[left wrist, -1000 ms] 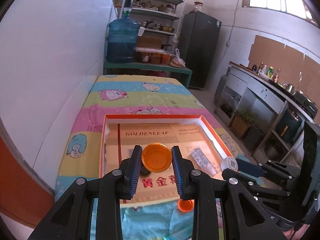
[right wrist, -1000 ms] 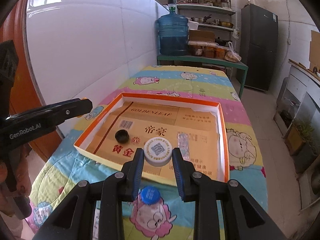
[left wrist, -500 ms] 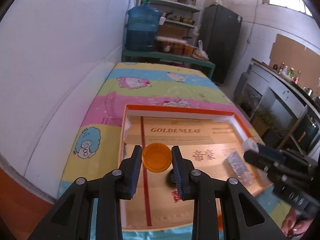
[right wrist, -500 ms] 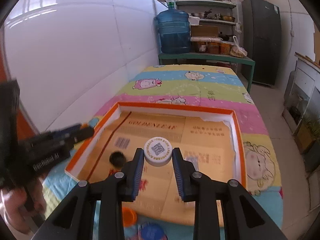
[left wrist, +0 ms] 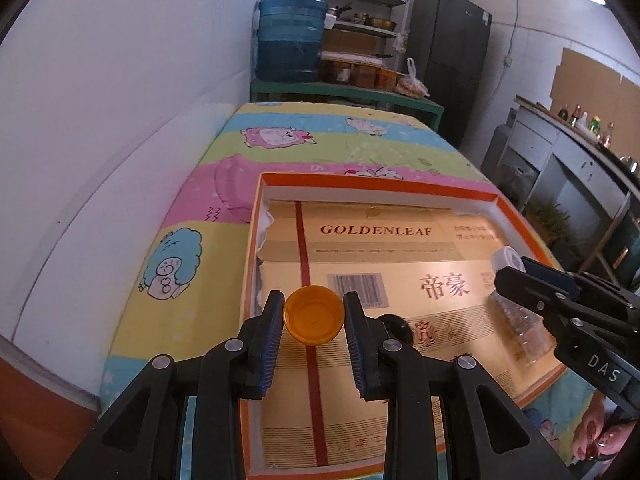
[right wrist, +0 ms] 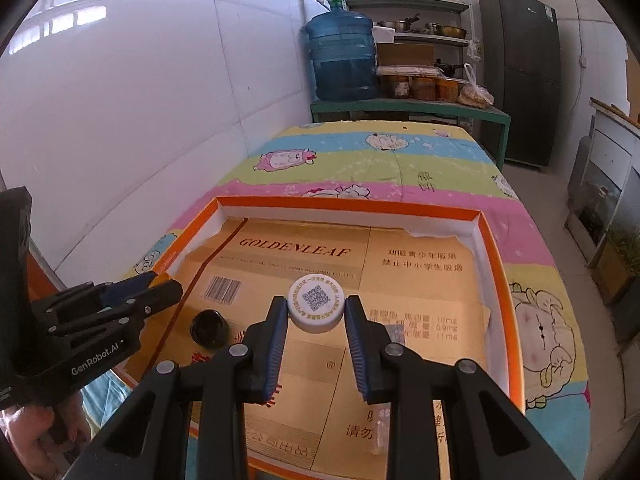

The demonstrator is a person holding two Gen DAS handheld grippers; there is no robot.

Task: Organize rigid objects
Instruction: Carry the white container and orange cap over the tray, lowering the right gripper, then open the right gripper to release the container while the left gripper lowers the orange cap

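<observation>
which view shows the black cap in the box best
The right wrist view. There the black cap lies in full sight on the gold liner of the orange box, beside the left gripper. In the left wrist view only a dark sliver of it peeks out past a finger holding the orange cap.

An orange cap [left wrist: 313, 320] sits between blue-ribbed black fingers [left wrist: 269, 344]. The white cap [right wrist: 316, 309] bears a black QR code. The tray [right wrist: 496, 264] has an orange rim, a gold cardboard floor and red lettering. Pastel stripes with cartoon sheep cover the tablecloth [right wrist: 384, 160].
</observation>
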